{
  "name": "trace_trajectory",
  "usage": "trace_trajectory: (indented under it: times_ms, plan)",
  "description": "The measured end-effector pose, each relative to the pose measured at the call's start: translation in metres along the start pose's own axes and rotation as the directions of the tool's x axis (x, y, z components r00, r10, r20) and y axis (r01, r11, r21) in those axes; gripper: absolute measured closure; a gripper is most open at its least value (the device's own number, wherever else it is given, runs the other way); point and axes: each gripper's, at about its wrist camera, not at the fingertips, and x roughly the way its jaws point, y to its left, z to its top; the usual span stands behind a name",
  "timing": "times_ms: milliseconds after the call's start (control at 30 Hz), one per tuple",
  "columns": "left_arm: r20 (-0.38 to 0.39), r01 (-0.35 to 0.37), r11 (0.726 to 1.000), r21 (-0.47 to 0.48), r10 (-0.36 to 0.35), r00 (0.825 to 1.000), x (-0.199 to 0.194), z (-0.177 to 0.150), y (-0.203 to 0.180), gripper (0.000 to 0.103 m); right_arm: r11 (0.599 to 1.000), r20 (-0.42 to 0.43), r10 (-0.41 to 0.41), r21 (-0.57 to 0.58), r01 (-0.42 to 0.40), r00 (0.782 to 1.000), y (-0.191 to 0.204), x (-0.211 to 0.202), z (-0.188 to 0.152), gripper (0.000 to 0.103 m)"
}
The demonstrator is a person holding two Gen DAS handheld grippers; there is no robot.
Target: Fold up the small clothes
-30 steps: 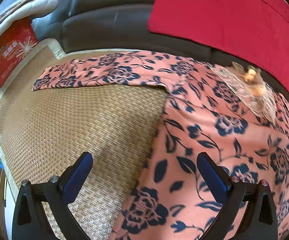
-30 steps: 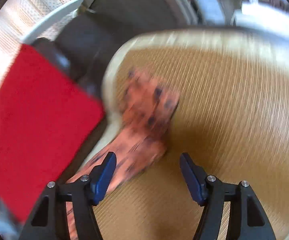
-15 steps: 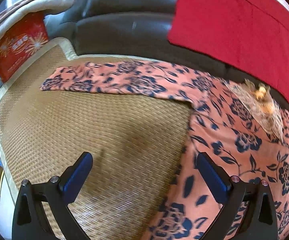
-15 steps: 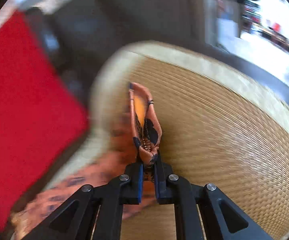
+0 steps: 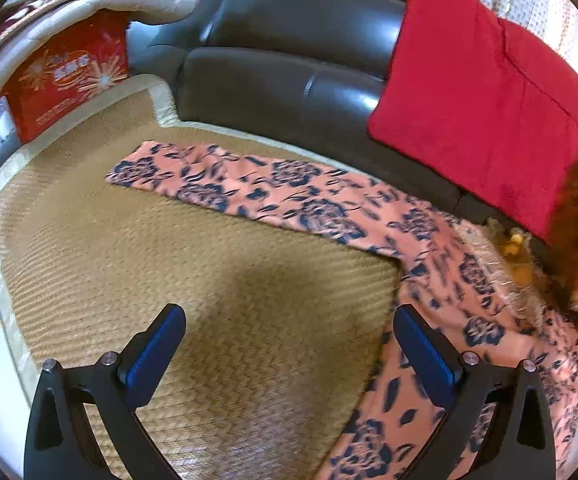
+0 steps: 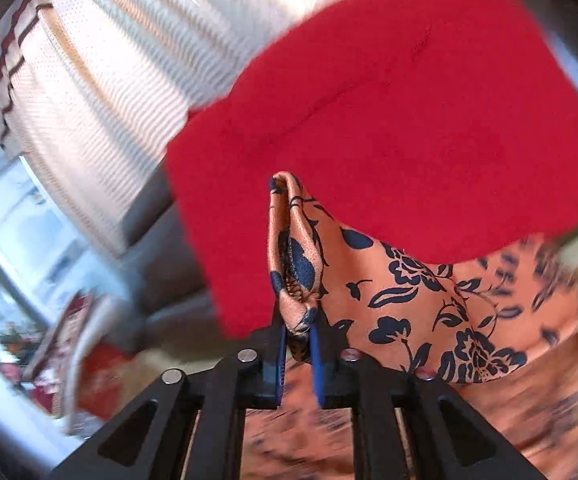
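Along the mat's (image 5: 193,280) far edge 1 leg of the floral garment (image 5: 273,192) lay flat; right gripper (image 6: 300,354) had just clamped the other end, left gripper (image 5: 289,344) gaped empty: folding barely begun.

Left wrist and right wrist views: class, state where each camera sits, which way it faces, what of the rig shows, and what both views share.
Left wrist: on the left gripper, angled down at the woven mat and the floral garment; its open blue-padded fingers show.
Right wrist: on the right gripper, facing the red cloth; its fingers pinch a sleeve end of the garment.
Shared: the floral garment and the red cloth on the dark sofa.
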Motion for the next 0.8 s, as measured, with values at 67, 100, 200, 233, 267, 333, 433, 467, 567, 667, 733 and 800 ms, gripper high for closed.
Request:
trace_trajectory:
  times_ms: [67,100,200,233,267,333,433,467,567,667,733,800]
  plan:
    - [-0.010,0.045,0.999,0.010,-0.045,0.999,0.005,0.006,-0.013,0.000,0.999,-0.101,-0.035,-0.045,0.030,0.994,-0.002,0.045,-0.025,0.076]
    - [-0.025,0.087,0.996,0.015,-0.086,0.996,0.010,0.012,-0.025,0.000,0.997,-0.170,-0.054,-0.058,0.045,0.984,-0.005,0.064,-0.038,0.060]
    - [-0.083,0.225,0.974,0.019,-0.223,0.971,0.025,0.024,-0.062,0.000,0.999,-0.253,-0.051,-0.014,0.049,0.966,-0.036,0.079,-0.058,0.040]
    - [-0.117,0.268,0.963,0.016,-0.264,0.957,0.034,0.030,-0.080,0.000,0.999,-0.236,-0.049,0.000,0.050,0.971,-0.047,0.068,-0.058,0.040]
    - [-0.136,0.296,0.955,0.013,-0.292,0.947,0.040,0.032,-0.092,0.000,0.998,-0.219,-0.053,0.005,0.056,0.974,-0.057,0.059,-0.055,0.038]
    - [-0.222,0.383,0.924,0.002,-0.373,0.901,0.062,0.039,-0.129,0.000,0.996,-0.178,-0.084,0.015,0.089,0.980,-0.072,0.038,-0.043,0.035]
    - [-0.312,0.404,0.915,-0.005,-0.385,0.868,0.097,0.042,-0.171,0.000,0.989,-0.114,-0.123,0.064,0.131,0.986,-0.097,-0.013,-0.032,0.029]
    - [-0.341,0.401,0.916,-0.014,-0.382,0.859,0.107,0.041,-0.176,0.000,0.987,-0.104,-0.134,0.079,0.142,0.986,-0.109,-0.026,-0.029,0.029]
    - [-0.426,0.306,0.947,-0.097,-0.317,0.847,0.137,0.030,-0.177,0.016,0.981,-0.093,-0.149,0.109,0.159,0.984,-0.139,-0.054,-0.025,0.029]
    - [-0.481,0.300,0.914,-0.272,-0.400,0.780,0.149,0.013,-0.166,0.020,0.978,-0.091,-0.152,0.132,0.163,0.984,-0.161,-0.070,-0.026,0.028]
    - [-0.466,0.285,0.904,-0.318,-0.411,0.784,0.151,0.011,-0.163,0.020,0.976,-0.091,-0.147,0.147,0.160,0.985,-0.172,-0.072,-0.030,0.028]
    - [-0.445,0.262,0.896,-0.359,-0.411,0.796,0.156,0.015,-0.158,0.050,0.975,-0.098,-0.142,0.157,0.156,0.985,-0.179,-0.071,-0.032,0.028]
